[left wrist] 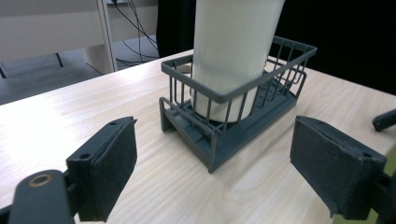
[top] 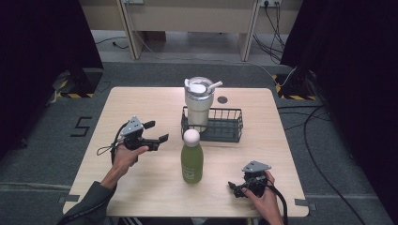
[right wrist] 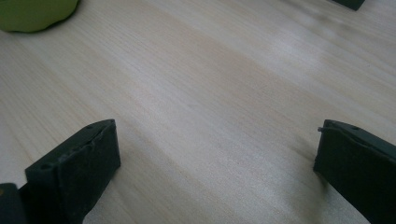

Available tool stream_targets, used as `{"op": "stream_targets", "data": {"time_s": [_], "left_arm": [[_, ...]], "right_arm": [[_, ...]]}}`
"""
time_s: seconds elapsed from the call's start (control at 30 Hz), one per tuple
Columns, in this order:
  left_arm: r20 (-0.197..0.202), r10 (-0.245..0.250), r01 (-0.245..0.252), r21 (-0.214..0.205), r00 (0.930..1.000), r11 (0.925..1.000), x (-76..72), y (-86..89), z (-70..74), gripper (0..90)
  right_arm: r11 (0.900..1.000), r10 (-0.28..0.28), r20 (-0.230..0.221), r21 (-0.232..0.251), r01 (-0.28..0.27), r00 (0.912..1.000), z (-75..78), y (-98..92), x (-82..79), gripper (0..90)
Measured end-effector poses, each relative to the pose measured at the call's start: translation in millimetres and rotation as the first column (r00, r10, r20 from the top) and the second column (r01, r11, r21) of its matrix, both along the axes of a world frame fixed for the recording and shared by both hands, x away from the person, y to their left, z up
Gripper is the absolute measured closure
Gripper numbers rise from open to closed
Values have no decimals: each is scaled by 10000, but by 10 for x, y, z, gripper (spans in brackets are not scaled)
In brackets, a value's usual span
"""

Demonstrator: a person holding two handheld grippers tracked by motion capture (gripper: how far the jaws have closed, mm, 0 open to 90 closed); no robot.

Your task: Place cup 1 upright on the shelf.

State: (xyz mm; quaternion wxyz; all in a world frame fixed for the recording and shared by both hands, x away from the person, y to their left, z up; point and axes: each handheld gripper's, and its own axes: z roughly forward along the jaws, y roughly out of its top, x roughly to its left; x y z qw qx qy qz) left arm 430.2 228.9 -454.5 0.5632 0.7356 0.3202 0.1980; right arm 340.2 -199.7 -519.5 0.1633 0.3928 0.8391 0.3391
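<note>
On the desk (top: 141, 187), the wire basket (top: 225, 125) sits just behind the centre, nearer the far edge. The tumbler (top: 198, 101) stands in the basket's left end. The bottle (top: 192, 157) stands just in front of that end, apart from it. The left gripper (top: 154, 131) hangs left of the bottle; the right gripper (top: 237, 188) lies near the front right corner.

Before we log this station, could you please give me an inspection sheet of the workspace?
Surface: light wooden table, a dark round spot near the far edge.
Job's things: green bottle with white cap stands upright; cream tumbler stands in the dark wire basket.
Clutter: nothing seen.
Grippers: left claw open, facing the basket; right claw open, low over the table.
Cables: one trails from each claw; more on the floor.
Surroundings: dark curtains, grey floor.
</note>
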Motion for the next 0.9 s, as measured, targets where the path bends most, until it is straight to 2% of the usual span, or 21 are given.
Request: {"op": "stream_targets", "data": {"time_s": [0.07, 0.13, 0.27, 0.77, 0.9], "left_arm": [[122, 81, -82, 108, 9999, 9999, -28, 26, -1, 147], [48, 41, -41, 28, 10000, 10000, -56, 52, -4, 147], [121, 102, -104, 157, 9999, 9998, -121, 87, -21, 147], [-128, 218, -214, 292, 9997, 9993, -353, 256, -203, 147], [-197, 253, -243, 452, 9995, 9987, -404, 288, -263, 147]], "right_arm": [[10000, 2, 0, -1, -2, 10000, 0, 0, 0, 4], [10000, 3, -4, 1, -3, 10000, 0, 0, 0, 4], [10000, -2, -1, 2, 2, 10000, 0, 0, 0, 4], [10000, -2, 0, 1, 2, 10000, -1, 0, 0, 4], [10000, 0, 2, 2, 0, 10000, -1, 0, 0, 4]]}}
